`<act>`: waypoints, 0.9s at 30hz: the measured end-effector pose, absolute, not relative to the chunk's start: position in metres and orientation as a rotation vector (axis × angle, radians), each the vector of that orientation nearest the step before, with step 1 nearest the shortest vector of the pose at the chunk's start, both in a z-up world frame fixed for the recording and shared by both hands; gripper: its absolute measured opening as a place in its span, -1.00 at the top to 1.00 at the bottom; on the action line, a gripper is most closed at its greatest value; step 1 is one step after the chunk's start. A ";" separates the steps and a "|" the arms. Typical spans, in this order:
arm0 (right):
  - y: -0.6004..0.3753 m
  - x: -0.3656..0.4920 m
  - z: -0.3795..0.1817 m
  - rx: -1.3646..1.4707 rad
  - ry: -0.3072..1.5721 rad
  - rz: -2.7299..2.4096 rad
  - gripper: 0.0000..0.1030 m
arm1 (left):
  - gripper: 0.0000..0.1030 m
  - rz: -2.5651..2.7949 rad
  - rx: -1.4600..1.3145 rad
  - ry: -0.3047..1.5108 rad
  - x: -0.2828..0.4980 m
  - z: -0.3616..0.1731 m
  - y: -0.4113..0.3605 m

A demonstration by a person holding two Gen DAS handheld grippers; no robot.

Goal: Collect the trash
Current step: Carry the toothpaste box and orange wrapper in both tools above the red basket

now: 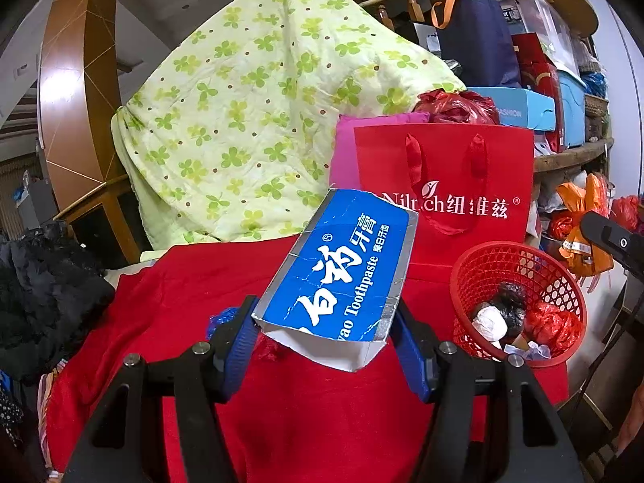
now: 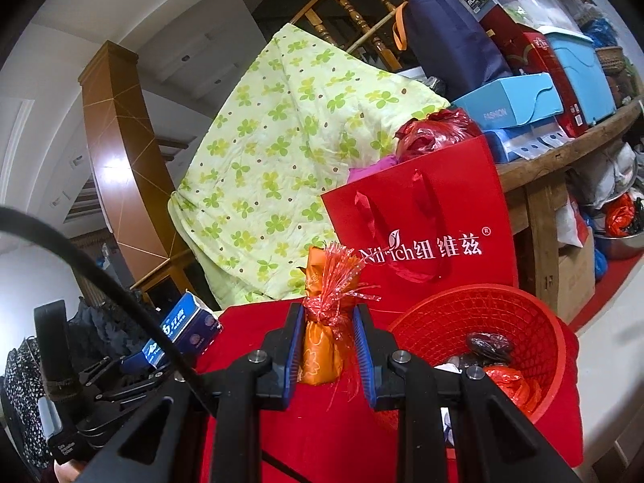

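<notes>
Pinching a toothpaste box [image 1: 346, 273], left claw [image 1: 328, 338]; right claw [image 2: 328, 346] clamps an orange packet [image 2: 326, 334] beside the trash-filled red basket [image 2: 483, 314].

left tongs [image 1: 326, 328] clamping toothpaste box [image 1: 342, 269]

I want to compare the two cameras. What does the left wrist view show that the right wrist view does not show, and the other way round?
Only the left wrist view shows the white, black and red trash inside the basket clearly, and the toothpaste box's large label. Only the right wrist view shows the orange wrapped packet clamped in the right gripper, and the left gripper from outside. Both show the red basket, the red paper bag, the green clover quilt and the red cloth.
</notes>
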State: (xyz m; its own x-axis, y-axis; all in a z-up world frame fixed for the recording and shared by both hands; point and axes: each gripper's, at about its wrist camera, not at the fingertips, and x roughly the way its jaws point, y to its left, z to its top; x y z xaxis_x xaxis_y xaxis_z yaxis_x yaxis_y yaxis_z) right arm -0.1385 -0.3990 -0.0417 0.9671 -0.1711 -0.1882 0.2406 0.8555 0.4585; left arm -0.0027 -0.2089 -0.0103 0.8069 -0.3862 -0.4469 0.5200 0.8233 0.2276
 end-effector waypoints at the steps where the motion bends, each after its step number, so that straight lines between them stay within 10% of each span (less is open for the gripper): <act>1: -0.400 -0.139 -0.042 0.501 0.142 -0.219 0.49 | -0.26 -0.496 0.355 0.397 -0.003 -0.010 -0.210; 27: -0.416 -0.153 -0.050 0.537 0.135 -0.239 0.49 | -0.26 -0.540 0.405 0.397 -0.017 -0.017 -0.237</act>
